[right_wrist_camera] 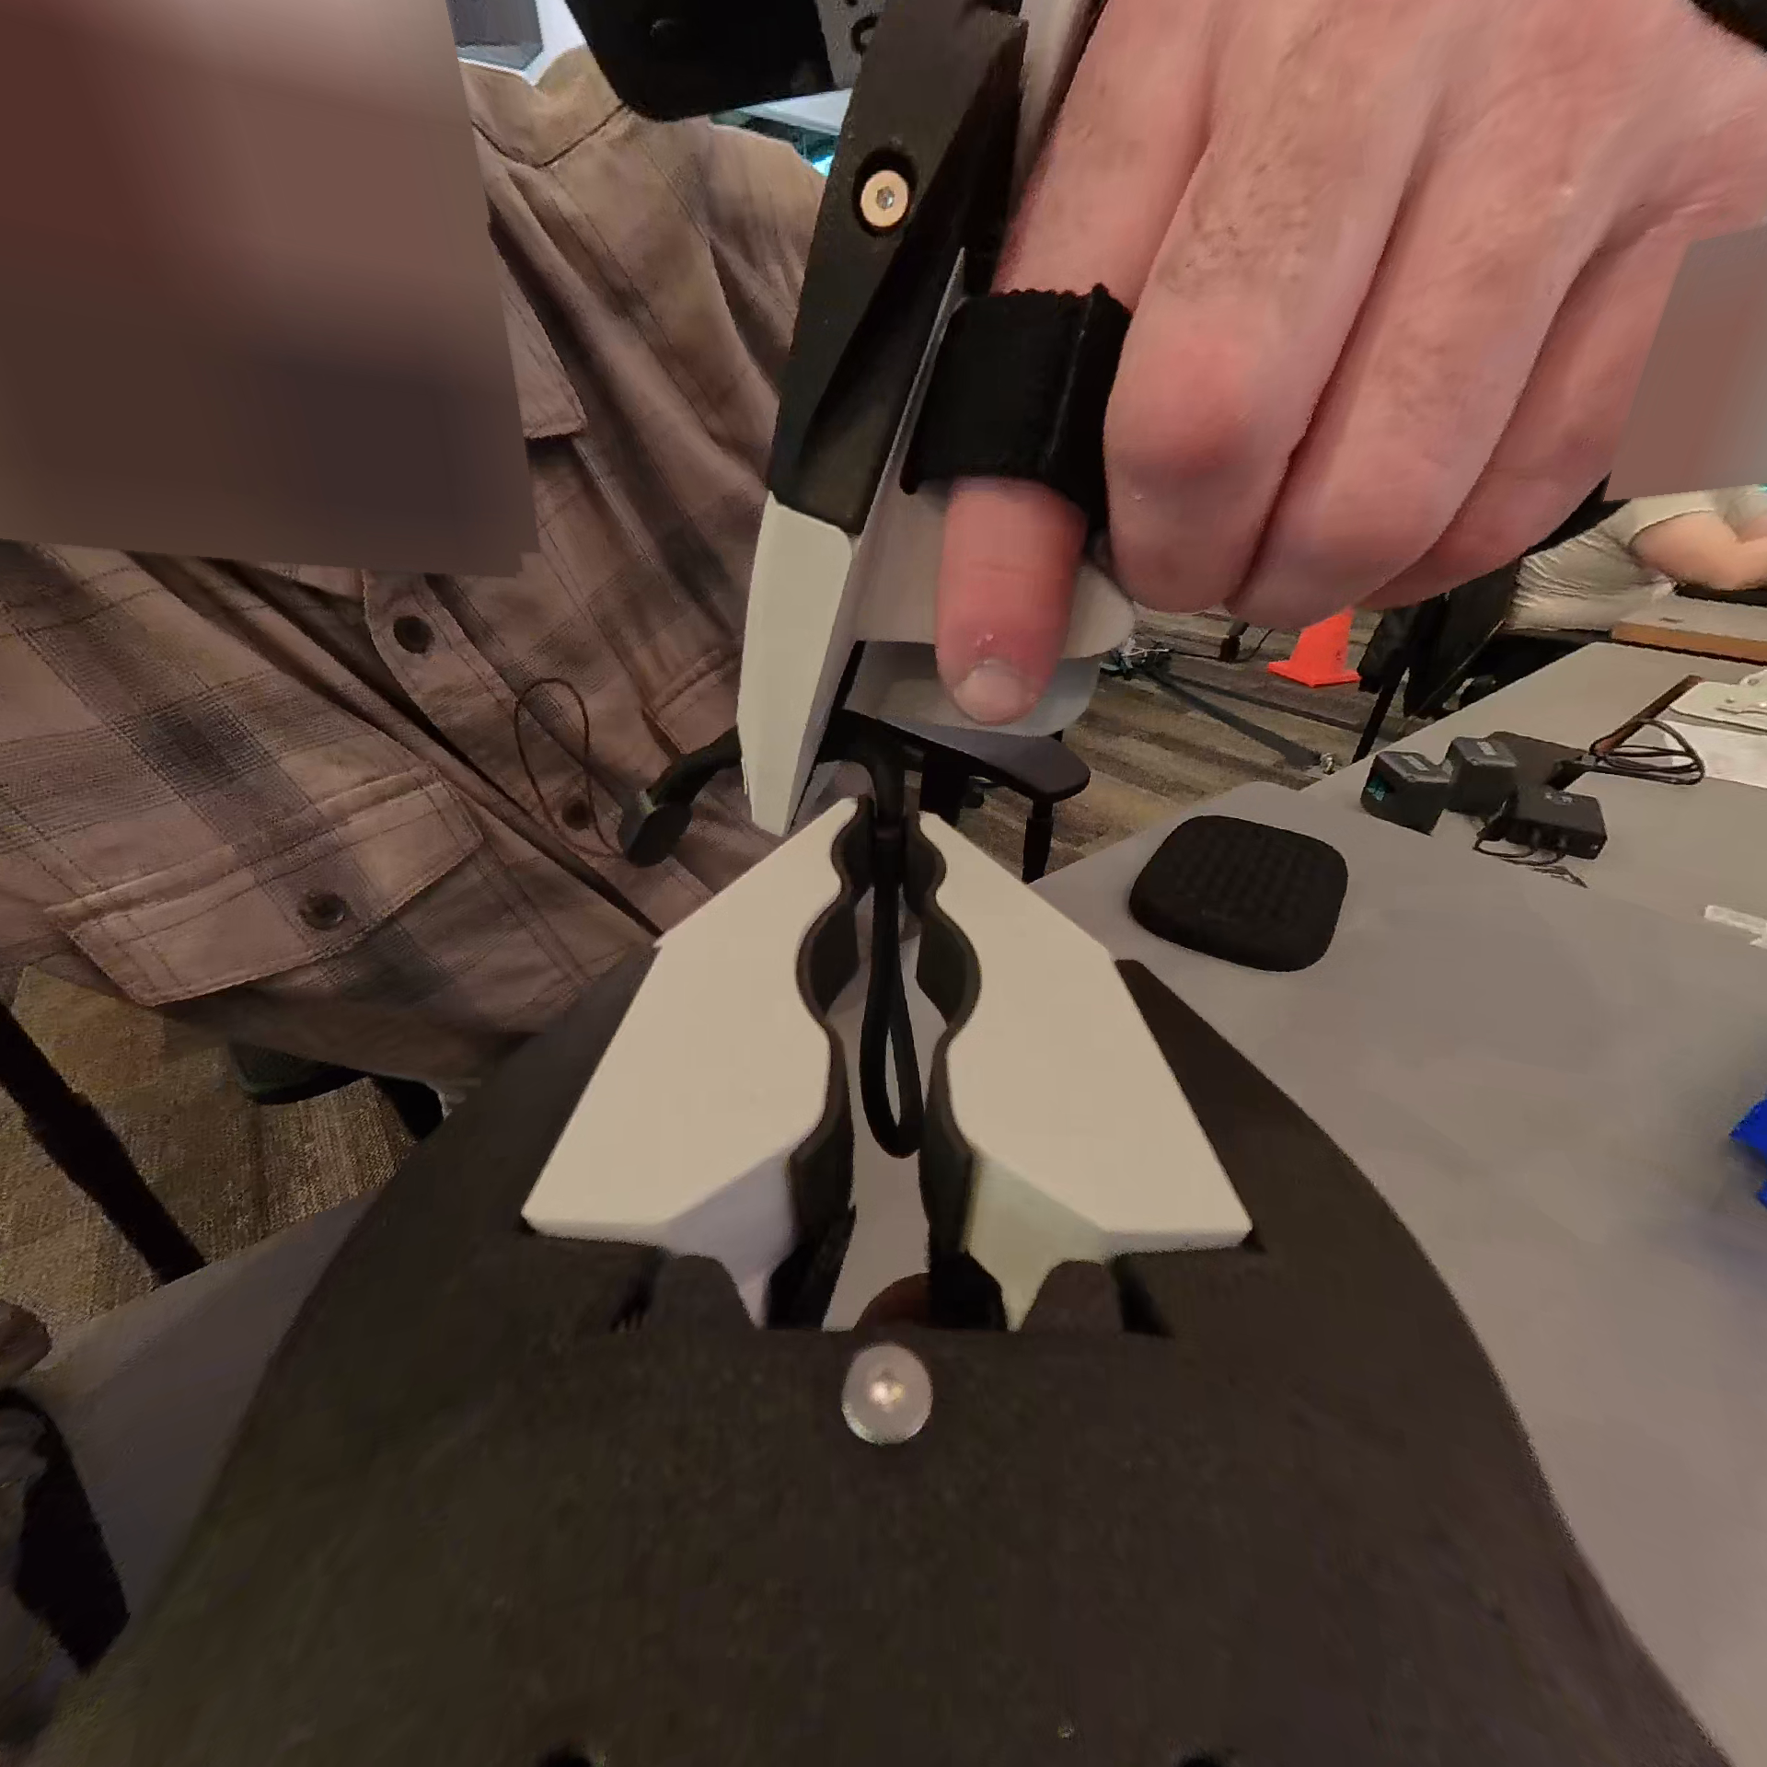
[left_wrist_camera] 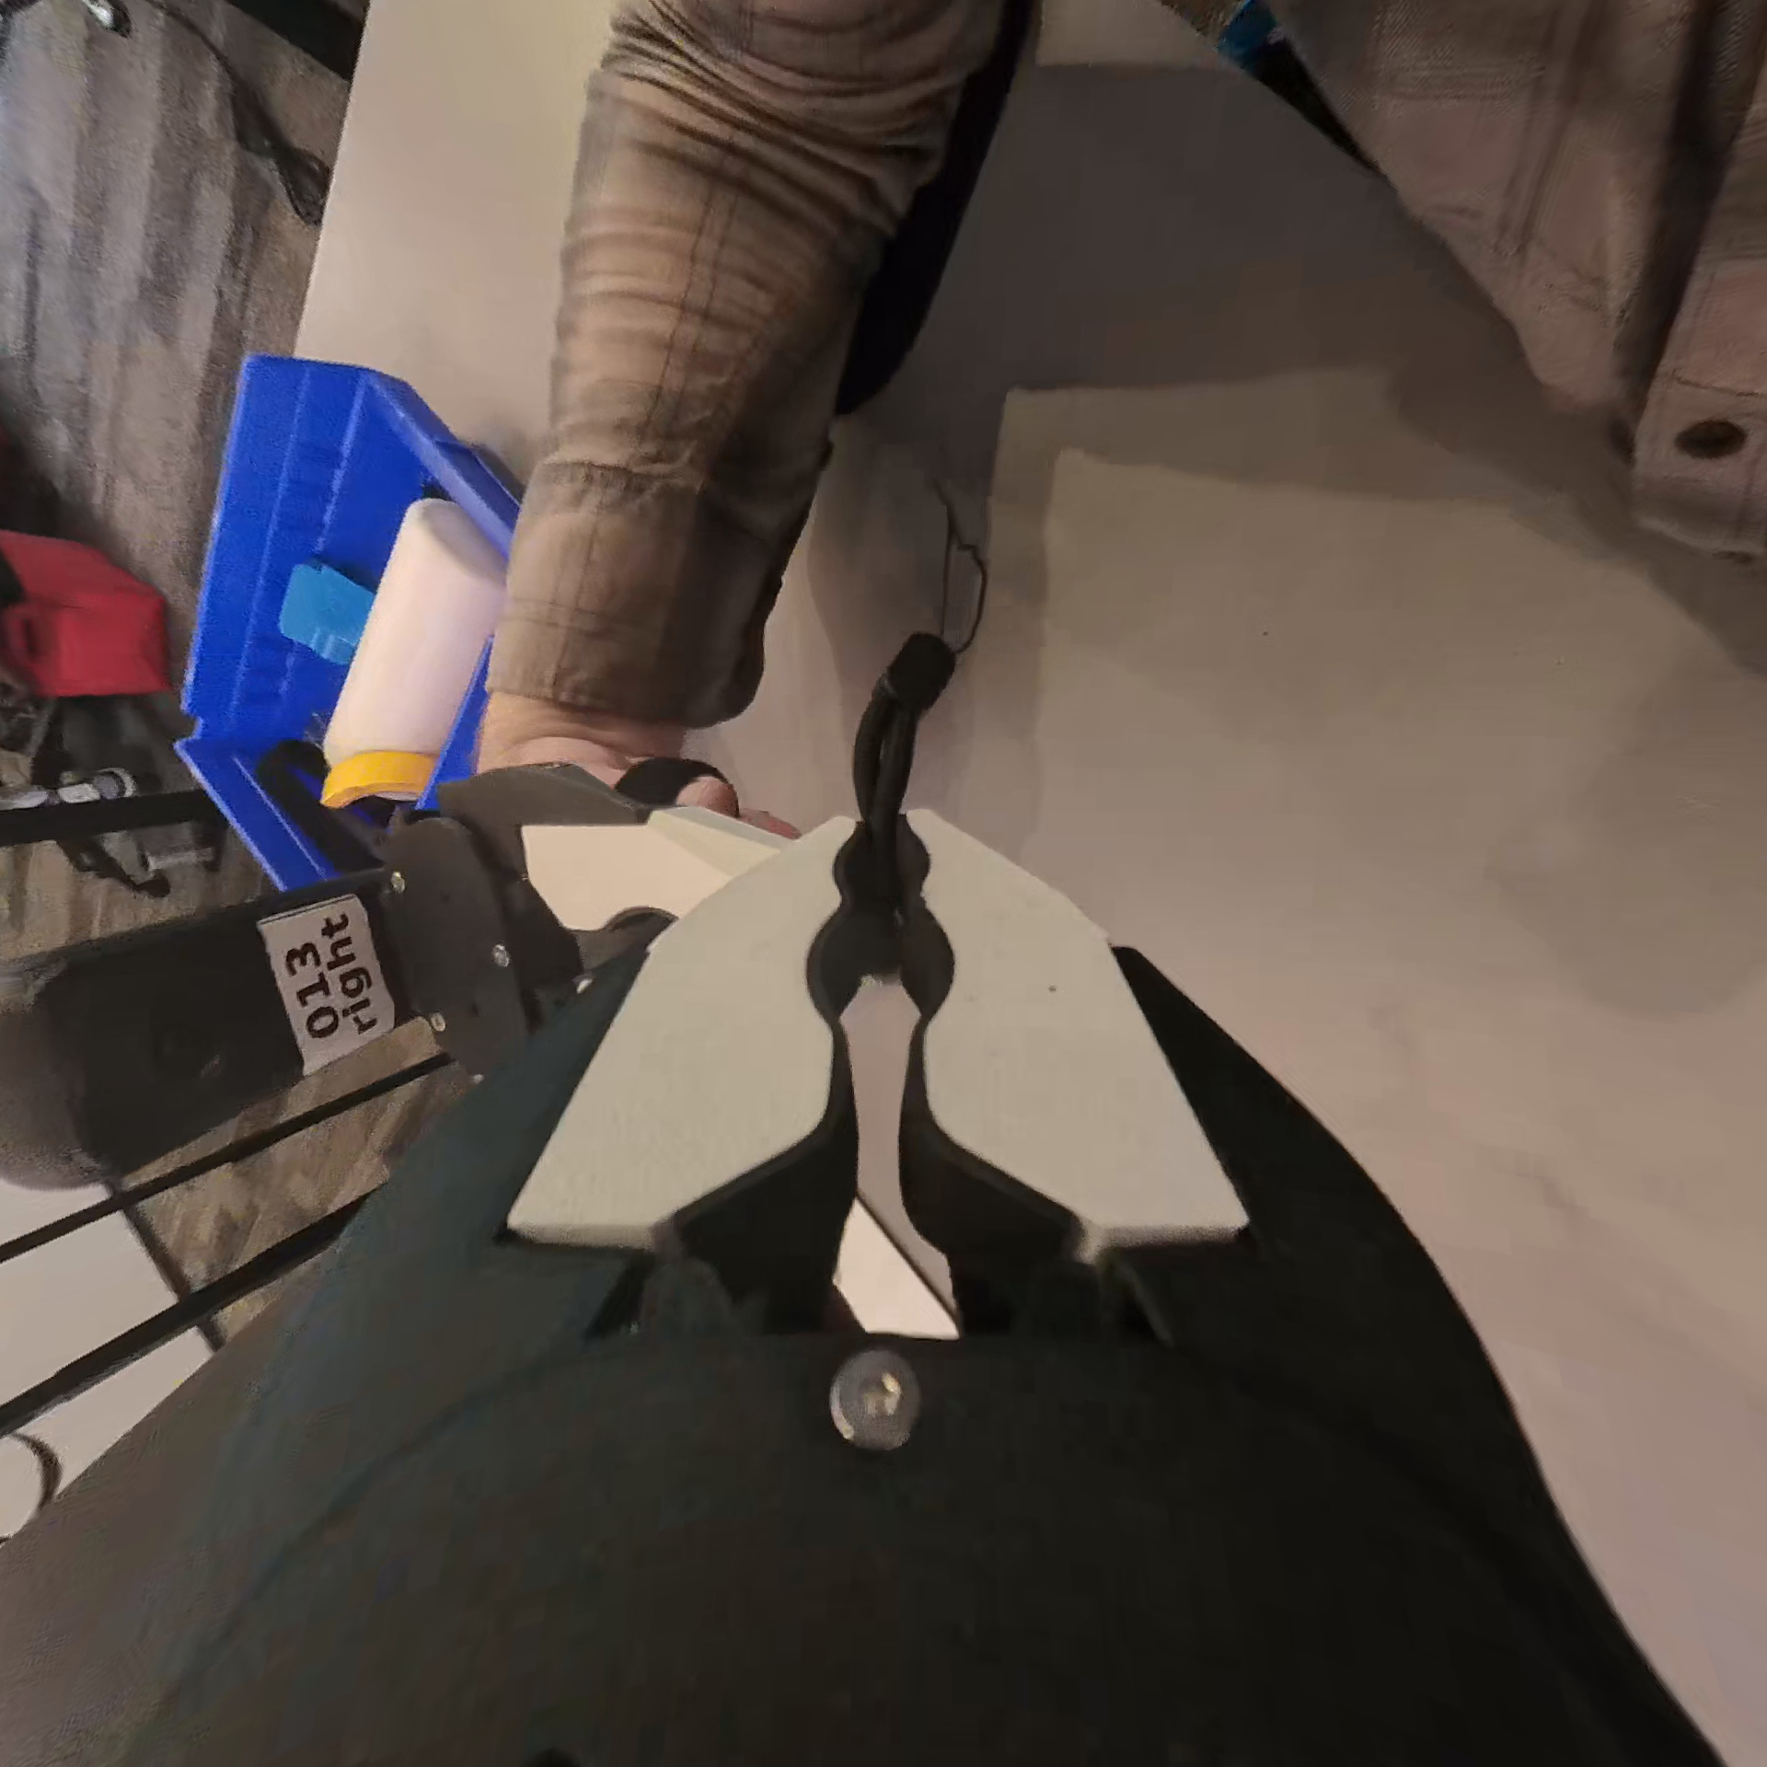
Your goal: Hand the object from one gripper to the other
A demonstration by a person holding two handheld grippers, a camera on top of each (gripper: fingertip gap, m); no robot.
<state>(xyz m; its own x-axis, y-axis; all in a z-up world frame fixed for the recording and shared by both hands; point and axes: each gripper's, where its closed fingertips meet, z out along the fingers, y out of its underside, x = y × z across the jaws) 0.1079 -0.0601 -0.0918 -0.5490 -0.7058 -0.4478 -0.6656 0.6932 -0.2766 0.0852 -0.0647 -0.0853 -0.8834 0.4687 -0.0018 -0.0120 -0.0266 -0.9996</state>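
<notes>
Two pairs of white tongs meet over the grey tabletop (right_wrist_camera: 1434,1100): left tongs (left_wrist_camera: 884,841) pinch the thin black looped cord (left_wrist_camera: 894,727); right tongs (right_wrist_camera: 894,822) surround its loop, jaws slightly apart. Handover seems half done; release remains.

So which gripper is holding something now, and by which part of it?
The left gripper is shut on a thin black looped cord, pinched mid-length near the fingertips. The right gripper is open around the cord's hanging loop, not yet gripping.
</notes>
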